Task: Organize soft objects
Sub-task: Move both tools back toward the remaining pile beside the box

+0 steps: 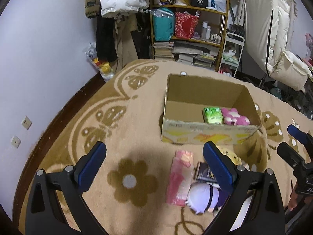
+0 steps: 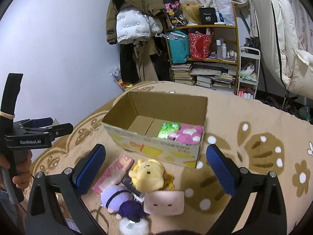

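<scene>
- So far, the cardboard box (image 2: pixel 156 135) on the patterned blanket (image 2: pixel 244 117) holds only two things: a green packet (image 2: pixel 168 130) and a pink plush (image 2: pixel 186 134), side by side in its right end; the left part of the box floor is bare.
- Outside, just in front of the box, a cluster waits: a yellow plush (image 2: pixel 149 174), a pink packet (image 2: pixel 112 173), a purple-haired doll (image 2: pixel 121 199), a pale square cushion with a face (image 2: pixel 164 202) and a small dark packet (image 2: pixel 129 182) partly under the others.
- The left tongs (image 1: pixel 154 162) stand wide open and empty, above the blanket beside the pink packet.
- The right tongs (image 2: pixel 155 162) are also spread wide with nothing held, poised over the cluster near the yellow plush.
- Judging by this, the task is under halfway: two items boxed, about five left, and no grasp begun.
</scene>
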The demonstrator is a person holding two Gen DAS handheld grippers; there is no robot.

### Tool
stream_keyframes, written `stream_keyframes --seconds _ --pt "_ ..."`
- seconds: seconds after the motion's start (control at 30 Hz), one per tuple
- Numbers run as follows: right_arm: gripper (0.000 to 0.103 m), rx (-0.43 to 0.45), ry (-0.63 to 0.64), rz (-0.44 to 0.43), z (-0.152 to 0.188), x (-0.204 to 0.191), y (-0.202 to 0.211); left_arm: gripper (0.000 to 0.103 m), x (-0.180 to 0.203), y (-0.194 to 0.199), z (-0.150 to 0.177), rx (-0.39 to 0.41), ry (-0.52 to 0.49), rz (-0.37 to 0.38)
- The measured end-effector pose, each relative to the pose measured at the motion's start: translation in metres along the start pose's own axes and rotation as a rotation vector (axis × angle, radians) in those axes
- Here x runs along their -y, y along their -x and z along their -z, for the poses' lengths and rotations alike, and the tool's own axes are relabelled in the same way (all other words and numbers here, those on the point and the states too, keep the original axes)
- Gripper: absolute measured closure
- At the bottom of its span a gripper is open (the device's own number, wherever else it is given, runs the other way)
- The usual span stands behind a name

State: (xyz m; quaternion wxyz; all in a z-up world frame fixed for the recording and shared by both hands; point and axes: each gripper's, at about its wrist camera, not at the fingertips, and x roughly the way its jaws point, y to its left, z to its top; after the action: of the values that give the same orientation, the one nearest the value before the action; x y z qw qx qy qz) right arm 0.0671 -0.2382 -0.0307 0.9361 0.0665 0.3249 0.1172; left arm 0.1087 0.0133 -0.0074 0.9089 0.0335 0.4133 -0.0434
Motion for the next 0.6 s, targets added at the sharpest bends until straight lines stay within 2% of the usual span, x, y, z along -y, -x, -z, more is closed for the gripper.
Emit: stream_keyframes --seconds 0.3,0.6 --pt "0.0 -0.021 0.043 0.013 0.019 -0.008 -0.005 0.004 0.002 -0.008 0.018 -0.077 -0.02 -0.021" --pt "0.0 -0.091 0.061 0.01 0.035 -0.007 -0.033 0.004 0.002 -0.033 0.025 -0.143 -0.019 -0.011"
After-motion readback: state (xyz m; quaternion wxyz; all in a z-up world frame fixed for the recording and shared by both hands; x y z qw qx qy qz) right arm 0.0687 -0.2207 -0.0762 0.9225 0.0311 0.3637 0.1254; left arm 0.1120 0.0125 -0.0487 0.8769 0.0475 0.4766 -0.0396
